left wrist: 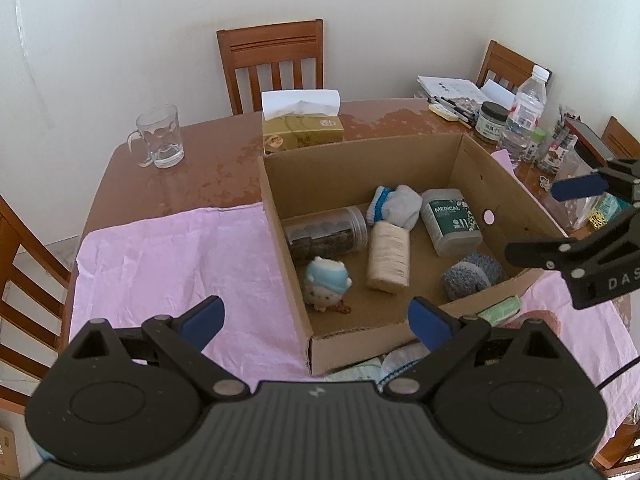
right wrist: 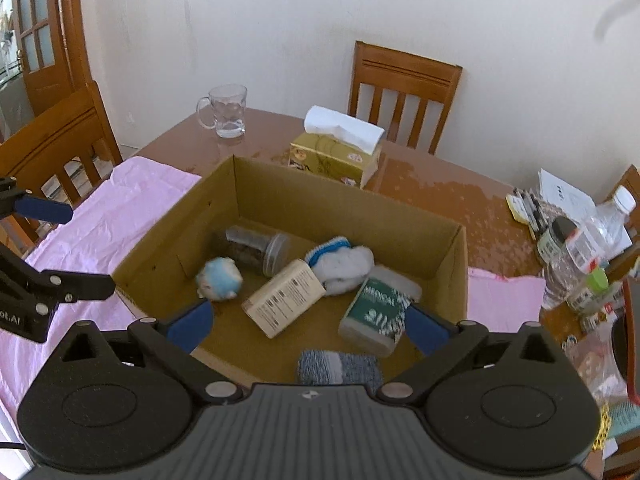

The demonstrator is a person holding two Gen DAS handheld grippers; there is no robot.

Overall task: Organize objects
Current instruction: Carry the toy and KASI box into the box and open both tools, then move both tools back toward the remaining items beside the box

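An open cardboard box (left wrist: 288, 240) (right wrist: 456, 272) stands on a pink cloth. Inside lie a clear jar (left wrist: 326, 234) (right wrist: 256, 248), a blue and white plush toy (left wrist: 326, 284) (right wrist: 220, 278), a beige packet (left wrist: 389, 258) (right wrist: 284, 298), white and blue socks (left wrist: 394, 204) (right wrist: 344, 264), a green "MEDICAL" tub (left wrist: 452, 220) (right wrist: 376, 312) and a grey knit roll (left wrist: 472, 274) (right wrist: 340, 366). My left gripper (left wrist: 316, 322) is open and empty above the box's near left corner. My right gripper (right wrist: 308, 326) is open and empty above the box's near edge; it also shows in the left wrist view (left wrist: 560, 220).
A tissue box (left wrist: 302, 126) (right wrist: 336, 156) and a glass mug (left wrist: 158, 136) (right wrist: 224, 110) stand behind the box. Bottles, jars, pens and papers (left wrist: 516, 120) (right wrist: 576, 252) crowd the right. More items (left wrist: 500, 310) lie in front of the box. Wooden chairs (left wrist: 272, 64) surround the table.
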